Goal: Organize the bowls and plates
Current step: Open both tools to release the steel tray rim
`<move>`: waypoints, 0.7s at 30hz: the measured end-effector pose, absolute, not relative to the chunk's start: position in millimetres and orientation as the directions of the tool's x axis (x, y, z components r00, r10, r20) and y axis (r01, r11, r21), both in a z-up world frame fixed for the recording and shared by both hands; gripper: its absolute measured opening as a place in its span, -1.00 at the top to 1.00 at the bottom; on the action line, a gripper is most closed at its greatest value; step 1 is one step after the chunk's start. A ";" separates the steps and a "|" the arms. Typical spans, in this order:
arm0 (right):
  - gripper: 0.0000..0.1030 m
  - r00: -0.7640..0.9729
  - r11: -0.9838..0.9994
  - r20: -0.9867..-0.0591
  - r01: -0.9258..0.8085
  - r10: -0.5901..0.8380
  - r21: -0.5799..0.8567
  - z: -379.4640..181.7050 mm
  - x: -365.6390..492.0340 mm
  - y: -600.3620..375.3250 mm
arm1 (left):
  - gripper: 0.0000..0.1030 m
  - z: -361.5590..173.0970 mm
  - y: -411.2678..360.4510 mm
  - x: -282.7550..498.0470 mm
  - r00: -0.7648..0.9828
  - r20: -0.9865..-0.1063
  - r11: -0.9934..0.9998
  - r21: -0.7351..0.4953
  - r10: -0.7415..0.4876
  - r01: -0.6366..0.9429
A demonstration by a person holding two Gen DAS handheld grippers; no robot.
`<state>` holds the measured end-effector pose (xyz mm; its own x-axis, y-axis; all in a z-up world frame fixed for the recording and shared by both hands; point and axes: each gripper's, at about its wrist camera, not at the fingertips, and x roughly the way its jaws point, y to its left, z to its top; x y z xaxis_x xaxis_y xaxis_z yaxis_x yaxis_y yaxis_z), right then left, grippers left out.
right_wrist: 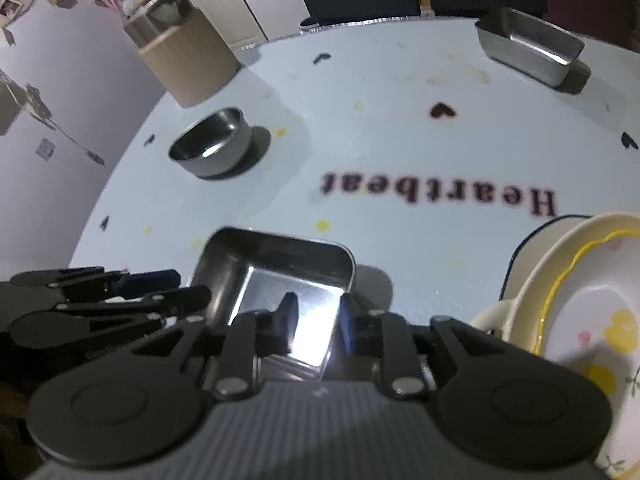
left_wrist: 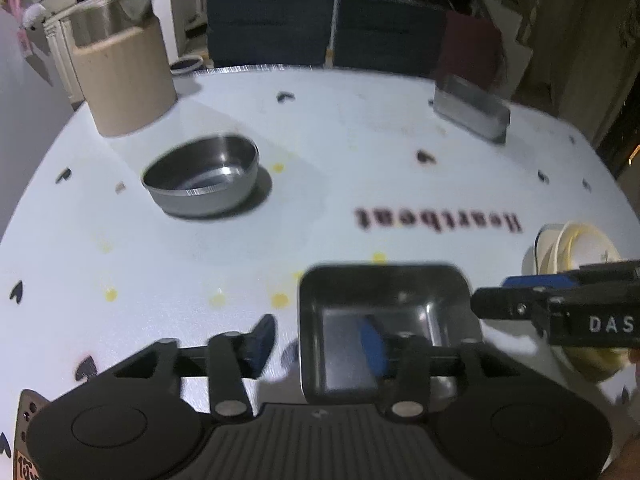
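We see the bench point(left_wrist: 360, 128) as a broad white top printed with small hearts, dots and the word "Heartbeat". Its far edge runs straight in front of dark chairs point(left_wrist: 272, 28), and its left edge curves away toward a pale wall. The widest open stretch lies across the middle, between the near edge and the far edge, around the printed word.

At the far left corner stands a tall beige canister point(left_wrist: 124, 76), upright. Near the right edge we see a stack of cream plates and bowls point(right_wrist: 580, 300) with a yellow rim line and flower prints, nested together. At the far right corner sits a rectangular steel tray point(right_wrist: 528, 54), well apart from everything else. Near the left edge, in front of the canister, rests a round steel bowl point(left_wrist: 204, 176), upright and empty.

Closest to the near edge is a square steel dish point(right_wrist: 276, 280), shallow, shiny inside, with rounded corners, resting flat on the bench.

Our left hand-held gripper point(left_wrist: 320, 342) stands wide: one blue pad is outside the dish's left wall and the other hangs over its inside, neither pressing on it. Our right hand-held gripper point(right_wrist: 318, 328) is parted at a narrower gap over the dish's near right corner, its pads clear of the wall. Each gripper shows just beside the other.
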<state>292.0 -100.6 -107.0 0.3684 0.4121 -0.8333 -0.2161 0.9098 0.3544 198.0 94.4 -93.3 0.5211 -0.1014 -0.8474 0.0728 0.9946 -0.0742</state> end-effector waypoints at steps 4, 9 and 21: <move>-0.12 0.426 0.915 -0.811 -0.226 0.401 0.333 -90.5 287.9 -108.0 | -0.44 -79.2 99.3 198.3 0.561 -0.822 0.995 -0.093 -0.101 0.043; -0.49 0.483 0.918 -0.781 -0.212 0.395 0.334 -74.5 284.4 -124.8 | -0.78 -61.7 94.1 199.7 0.613 -0.783 0.994 -0.102 -0.107 0.044; -0.99 0.641 0.953 -0.712 -0.109 0.285 0.283 -52.8 286.7 -185.6 | -1.00 -37.6 47.0 217.0 0.705 -0.695 0.990 -0.090 -0.140 0.108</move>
<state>286.7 -185.6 -52.8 0.6414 0.2852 -0.7122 -0.1089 0.9528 0.2835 217.0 47.0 -37.6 0.7049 -0.1400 -0.6954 0.1083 0.9901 -0.0896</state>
